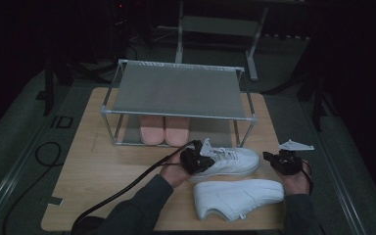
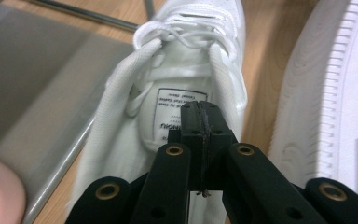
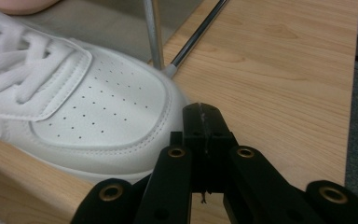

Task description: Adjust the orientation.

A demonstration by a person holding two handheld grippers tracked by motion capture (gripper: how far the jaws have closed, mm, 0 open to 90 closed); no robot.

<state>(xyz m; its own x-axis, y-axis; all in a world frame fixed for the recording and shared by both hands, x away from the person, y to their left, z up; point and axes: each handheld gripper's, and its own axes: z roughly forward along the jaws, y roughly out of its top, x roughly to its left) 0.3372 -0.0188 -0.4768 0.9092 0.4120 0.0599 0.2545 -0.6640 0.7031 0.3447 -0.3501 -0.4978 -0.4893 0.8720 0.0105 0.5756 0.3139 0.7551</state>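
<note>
Just below the middle of the high view, the left tongs [image 1: 199, 156] sit at the heel end of a white shoe [image 1: 230, 160] that stands upright on the desk [image 1: 103, 166]. The left forearm comes in from the bottom edge and slants up to the right, with the hand wrapped under the tool. In the left gripper view the jaws are pressed flat together, tips just above the shoe's opening and its inner label; whether any cloth is caught between them I cannot tell.

The right tongs [image 1: 280, 160] hover at the right of the frame, just beside the toe of the same shoe, with the right hand rising from the lower right corner. In the right gripper view their jaws are also clenched with nothing between them, and the perforated toe lies just to their left.

A second white shoe [image 1: 237, 196] lies tipped on its side nearer the bottom edge, just below the first. Behind both stands a metal shoe rack [image 1: 176, 90], with a pair of pink slippers [image 1: 164, 129] on its lower shelf.
</note>
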